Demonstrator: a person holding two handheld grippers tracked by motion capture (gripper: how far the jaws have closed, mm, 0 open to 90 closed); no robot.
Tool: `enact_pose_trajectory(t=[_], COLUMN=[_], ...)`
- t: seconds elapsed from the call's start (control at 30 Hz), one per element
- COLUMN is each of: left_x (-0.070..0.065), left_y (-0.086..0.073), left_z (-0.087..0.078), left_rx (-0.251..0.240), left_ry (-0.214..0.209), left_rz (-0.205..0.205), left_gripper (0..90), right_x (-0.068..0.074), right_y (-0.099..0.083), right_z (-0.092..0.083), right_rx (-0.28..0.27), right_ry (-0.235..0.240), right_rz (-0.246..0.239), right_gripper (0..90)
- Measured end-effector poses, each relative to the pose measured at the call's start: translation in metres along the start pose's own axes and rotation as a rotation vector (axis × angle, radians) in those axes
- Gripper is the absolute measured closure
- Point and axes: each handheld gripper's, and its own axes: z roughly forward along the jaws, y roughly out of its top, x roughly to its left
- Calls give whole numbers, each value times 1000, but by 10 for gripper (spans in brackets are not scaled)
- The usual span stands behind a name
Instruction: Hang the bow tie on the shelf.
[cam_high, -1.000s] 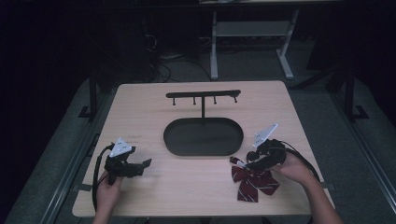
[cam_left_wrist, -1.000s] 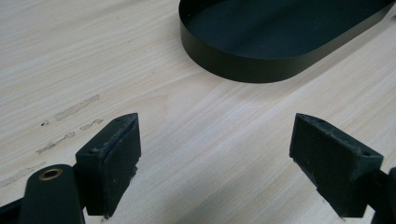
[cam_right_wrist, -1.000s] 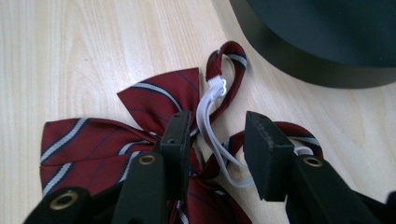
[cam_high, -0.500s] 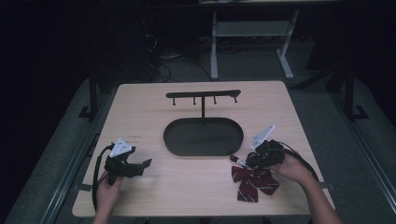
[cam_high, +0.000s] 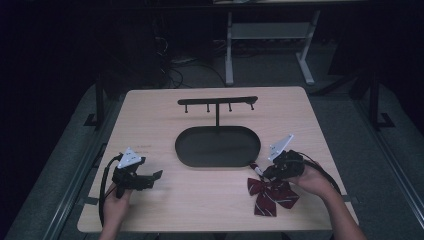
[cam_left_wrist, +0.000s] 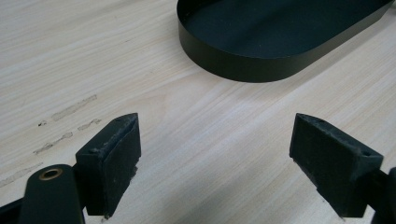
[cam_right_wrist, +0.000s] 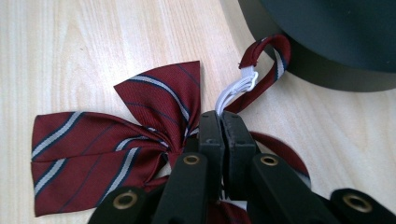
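Observation:
A dark red bow tie (cam_high: 272, 195) with pale stripes lies on the wooden table (cam_high: 200, 200) at the front right. In the right gripper view its wings (cam_right_wrist: 116, 135) spread left, and its strap (cam_right_wrist: 271, 51) with a white elastic loop (cam_right_wrist: 238, 88) curls up to the black tray's wall. My right gripper (cam_high: 263, 172) (cam_right_wrist: 222, 122) has just been closing and is now shut on the strap and elastic beside the knot. My left gripper (cam_high: 154, 176) (cam_left_wrist: 215, 149) rests at the front left, jaws wide apart over bare wood with nothing between them.
A black oval tray (cam_high: 217, 162) (cam_left_wrist: 243, 67) (cam_right_wrist: 336, 77) sits mid-table, between the two grippers and slightly beyond them. From its far side rises a black T-shaped stand (cam_high: 217, 101) with several small hooks. Dark floor and a white-legged frame (cam_high: 270, 35) lie behind the table.
The right gripper's jaws have come together on the bow tie's strap. Both hands stay where they were, and the left gripper is unchanged.

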Motion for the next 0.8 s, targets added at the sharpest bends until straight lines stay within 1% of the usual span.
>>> enact_pose_trajectory(t=[0.03, 0.07, 0.1, 0.2, 0.27, 0.37, 0.4, 0.47, 0.5, 0.53, 0.6, 0.67, 0.8], left_x=[0, 0, 0, -1, -1, -1, -1, -1, -1, -1, -1, -1, -1], left_y=[0, 0, 0, 0, 1, 0, 0, 0, 0, 1, 0, 0, 0], left_z=[0, 0, 0, 1, 0, 0, 0, 0, 0, 0, 0, 0, 0], left_rx=[-3, 3, 3, 3, 7, -1, -3, -2, 5, 6, 3, 0, 2], left_ry=[-1, -1, -2, -2, -2, -2, -2, -3, -3, -3, -3, -2, -3], left_rz=[-5, 4, 0, 1, 2, -8, -7, -5, -2, 0, 0, -4, -6], left_gripper=[163, 163, 163, 163, 163, 163, 163, 163, 163, 163, 162, 163, 163], right_x=[0, 0, 1, 3, 4, 6, 8, 8, 9, 10, 13, 13, 16], right_y=[0, 1, 3, 9, 14, 21, 25, 26, 28, 30, 37, 38, 48], right_z=[0, -1, -3, -8, -12, -18, -22, -24, -26, -28, -33, -35, -44], right_rx=[0, 3, 10, 9, 2, -2, -19, -18, -19, -23, -31, -33, -42], right_ry=[0, 1, -5, -12, -16, -28, -26, -27, -33, -32, -40, -38, -54], right_rz=[0, -1, -7, -25, -39, -56, -56, -56, -70, -68, -95, -96, -129], right_gripper=[872, 872, 873, 873, 875, 876, 876, 876, 876, 877, 878, 878, 879])
